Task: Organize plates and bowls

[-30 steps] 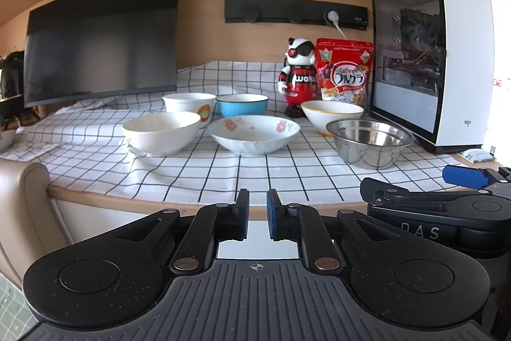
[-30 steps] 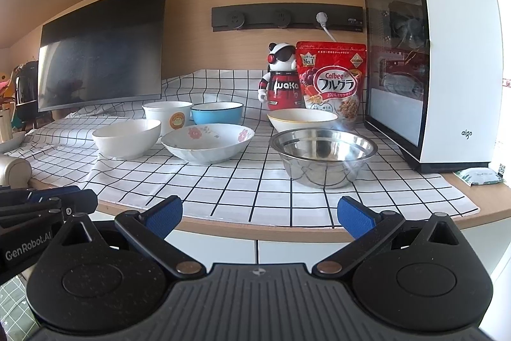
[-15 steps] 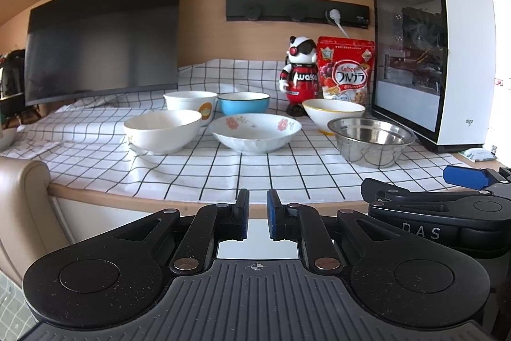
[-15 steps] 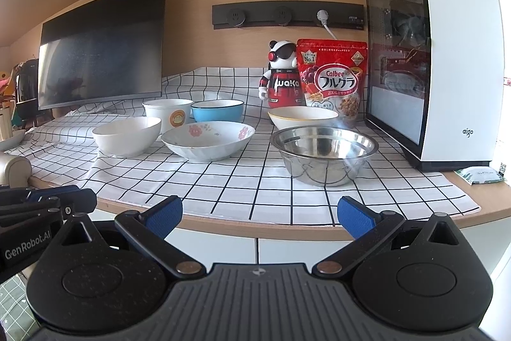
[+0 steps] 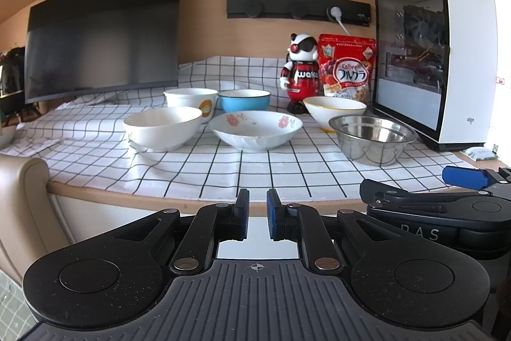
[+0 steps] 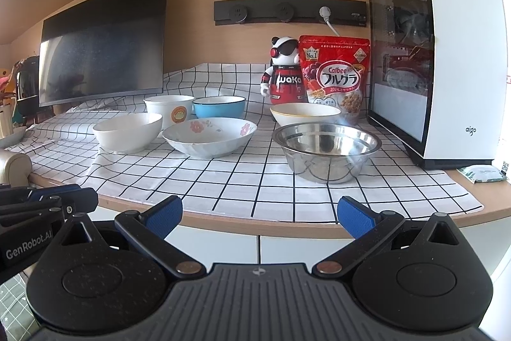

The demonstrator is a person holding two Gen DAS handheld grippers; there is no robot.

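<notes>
Bowls spread over the black-and-white checked cloth [image 6: 242,181], none stacked yet: shiny stainless-steel bowl [image 6: 327,151] nearest on the right, yellow-rimmed white bowl [image 6: 305,114] just behind it, shallow white bowl with pink flowers [image 6: 209,136] in the middle, plain white ceramic bowl [image 6: 127,131] to the left, and, behind those, a tall white bowl with an orange emblem [image 6: 169,111] beside a light-blue enamel bowl [image 6: 218,106]. Probably a reach for the steel bowl first, since it sits nearest the right gripper [image 6: 260,213]. Best done by coming in level over the counter edge, straddling the thin metal rim with one finger inside and one outside, closing firmly because polished steel looks slippery, then lifting straight up before carrying it across to nest with a wider bowl. Worth watching the loose cloth, which may drag, and the red cereal bag [image 6: 333,75] and panda figurine [image 6: 284,72] standing close behind. Right gripper held low in front of the counter, pointing forward, blue pads spread wide, nothing between them. Left gripper [image 5: 255,214] alongside at similar height, aimed toward the flowered bowl, pads drawn nearly together with only a narrow slit, empty.
</notes>
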